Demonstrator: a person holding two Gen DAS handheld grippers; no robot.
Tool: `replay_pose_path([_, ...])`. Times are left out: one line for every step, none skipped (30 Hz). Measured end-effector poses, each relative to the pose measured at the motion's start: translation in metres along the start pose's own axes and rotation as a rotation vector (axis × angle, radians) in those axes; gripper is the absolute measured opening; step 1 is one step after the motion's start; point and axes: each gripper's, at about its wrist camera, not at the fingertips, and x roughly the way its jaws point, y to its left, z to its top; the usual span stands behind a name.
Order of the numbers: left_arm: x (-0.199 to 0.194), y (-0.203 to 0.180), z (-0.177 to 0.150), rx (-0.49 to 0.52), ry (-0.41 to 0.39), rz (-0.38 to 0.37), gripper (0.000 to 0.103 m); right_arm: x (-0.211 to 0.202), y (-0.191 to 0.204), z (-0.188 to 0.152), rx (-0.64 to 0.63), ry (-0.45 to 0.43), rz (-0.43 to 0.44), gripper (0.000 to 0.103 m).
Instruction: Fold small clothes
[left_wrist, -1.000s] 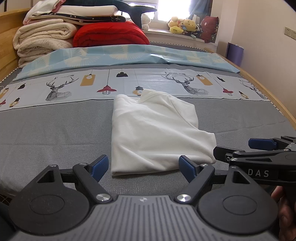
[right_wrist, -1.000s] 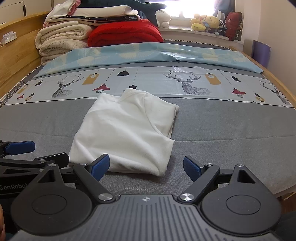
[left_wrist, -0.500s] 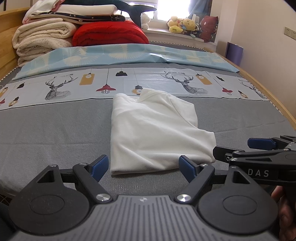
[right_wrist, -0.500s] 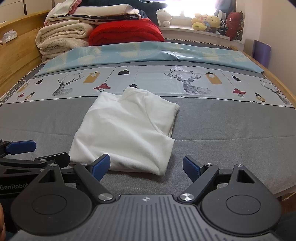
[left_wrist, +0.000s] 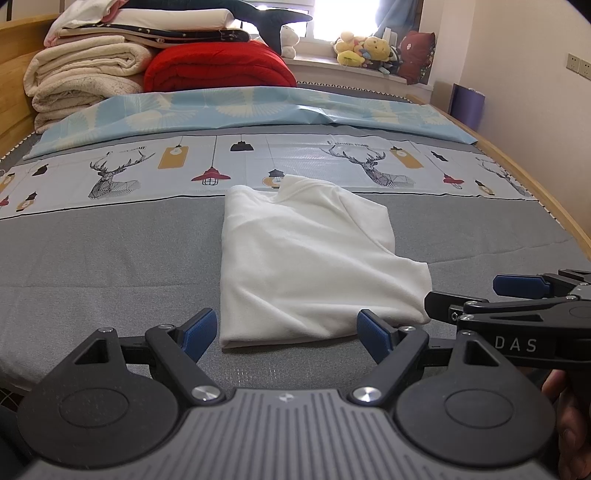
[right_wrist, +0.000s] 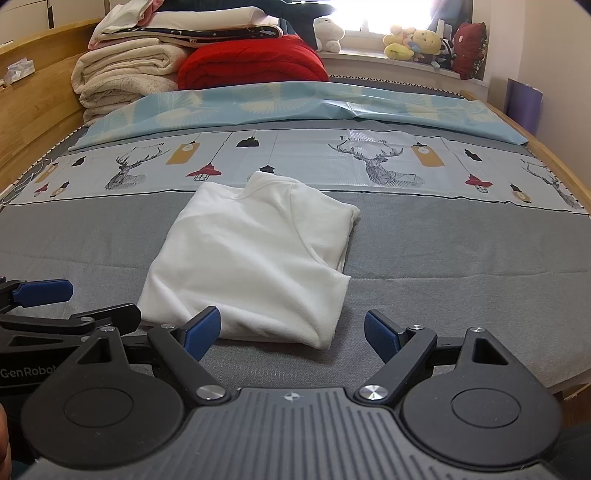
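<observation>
a folded white turtleneck top (left_wrist: 314, 258) lies flat on the grey bed sheet (left_wrist: 110, 258), its collar at 12 o'clock toward the deer-print strip (left_wrist: 118, 173) and its hem at 6 o'clock, just ahead of both grippers. the left gripper (left_wrist: 286, 330) hangs low over the sheet with its blue-padded fingers (left_wrist: 197, 330) spread wide and holding nothing; the hem's left corner sits between them. the right gripper (right_wrist: 291, 330) is likewise spread wide and empty, with the hem's right corner between its fingers. the left wrist view shows the right gripper side-on at 3 o'clock, marked "das", with a bit of the holding hand (left_wrist: 567, 417) at 4 o'clock; the right wrist view instead shows the left gripper at 9 o'clock. beyond, at 12 o'clock, are a light blue patterned cover (right_wrist: 295, 103), a red quilt (right_wrist: 251, 61), cream folded blankets (right_wrist: 125, 74) and plush toys (right_wrist: 417, 42) on the window sill.
</observation>
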Motion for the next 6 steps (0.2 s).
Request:
replay_pose_path([0.0005,0.0,-0.0005,0.002,-0.001,-0.001,0.087,0.0002,-0.0007,-0.001,-0.002,0.0,0.002,0.086])
replay_pose_path([0.0008,0.0006,-0.001,0.003,-0.002,-0.001,0.087,0.0005,-0.0011,-0.0018,-0.003,0.0,0.003,0.086])
replay_pose_path([0.0011,0.0002,-0.0013,0.003,-0.002,-0.002,0.087,0.0006,-0.0011,-0.0019,-0.003,0.0,0.003,0.086])
replay_pose_path([0.0011,0.001,-0.0016,0.004,-0.003,-0.003,0.087,0.0005,-0.0013,-0.0018,-0.003,0.0,0.004,0.086])
replay_pose_path([0.0014,0.001,-0.002,0.005,-0.004,-0.002,0.087,0.0004,-0.0011,-0.0025,-0.003,0.001,0.004,0.086])
replay_pose_path([0.0017,0.001,-0.0022,0.005,-0.003,-0.003,0.087,0.0005,-0.0014,-0.002,-0.004,0.001,0.004,0.086])
